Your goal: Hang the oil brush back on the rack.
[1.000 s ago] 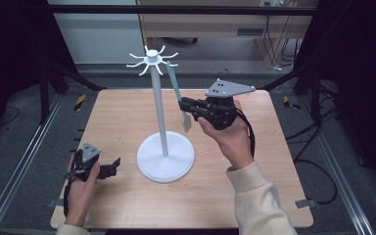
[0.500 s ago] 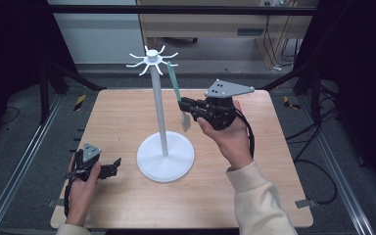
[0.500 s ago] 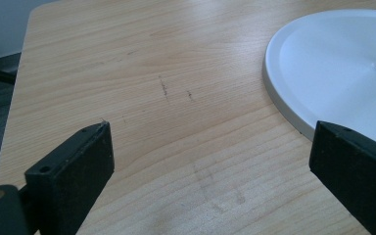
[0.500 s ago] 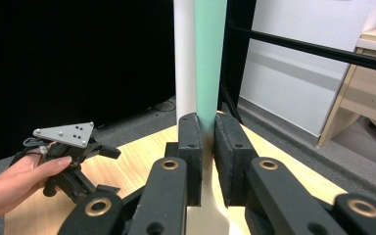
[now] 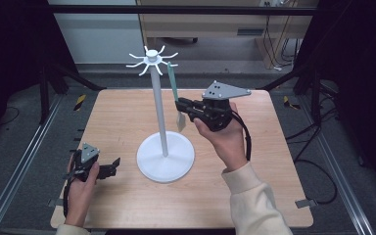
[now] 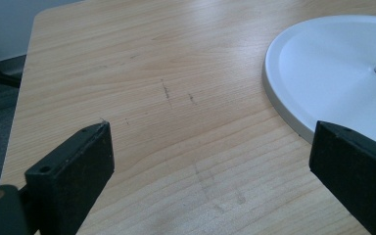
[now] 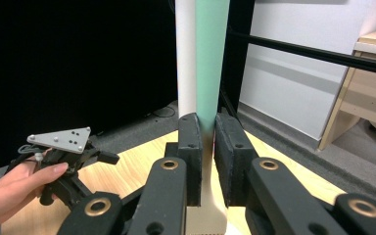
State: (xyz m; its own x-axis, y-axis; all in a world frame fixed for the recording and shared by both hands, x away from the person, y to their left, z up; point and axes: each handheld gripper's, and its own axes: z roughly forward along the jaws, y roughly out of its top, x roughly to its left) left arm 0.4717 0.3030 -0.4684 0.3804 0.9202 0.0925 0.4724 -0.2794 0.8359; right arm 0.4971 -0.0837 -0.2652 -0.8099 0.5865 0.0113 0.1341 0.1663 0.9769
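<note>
A white stand (image 5: 162,147) with a round white base is standing on a light wood-grain table (image 5: 127,112). A utensil (image 5: 175,93) with a teal-green handle and cream head is showing between black jaws. Both grippers are wearing black bodies and grey plates; a cream sleeve (image 5: 254,200) is showing.

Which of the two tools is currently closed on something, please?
The right tool, raised beside the white stand, is clamped on the green-handled utensil hanging from the stand's hook. The left tool rests open near the table's left edge.
</note>
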